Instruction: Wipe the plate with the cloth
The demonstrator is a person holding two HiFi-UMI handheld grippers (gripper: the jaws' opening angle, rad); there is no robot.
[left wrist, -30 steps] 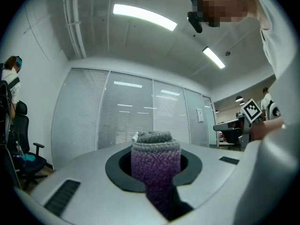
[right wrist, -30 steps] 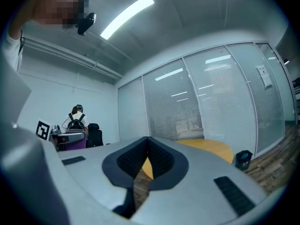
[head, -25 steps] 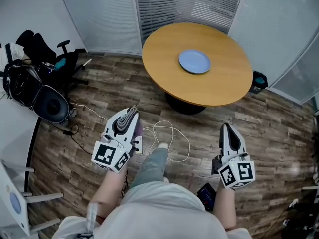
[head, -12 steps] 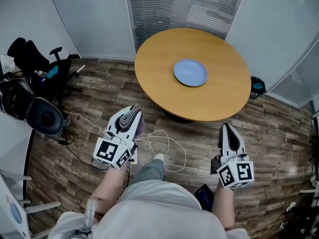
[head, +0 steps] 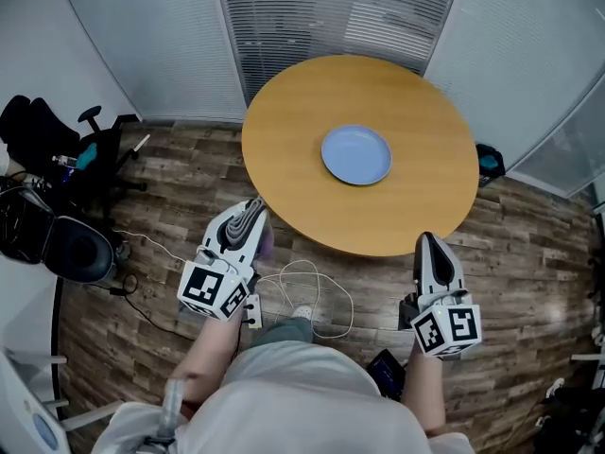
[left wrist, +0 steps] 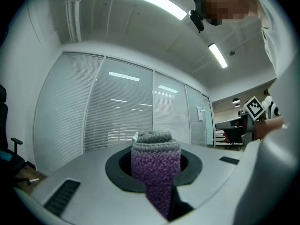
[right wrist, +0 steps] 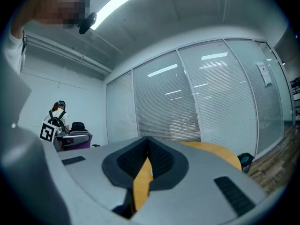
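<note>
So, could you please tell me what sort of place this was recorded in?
Most likely an office meeting room: glass partition walls with slatted blinds, a round wooden table in the middle, and a black office chair to one side.

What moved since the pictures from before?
The person has walked up to the round wooden table: its near edge now shows close to both grippers. Unchanged: the left gripper stays shut on the purple-grey knitted cloth, the right gripper stays shut and empty, the blue plate sits on the table.
</note>
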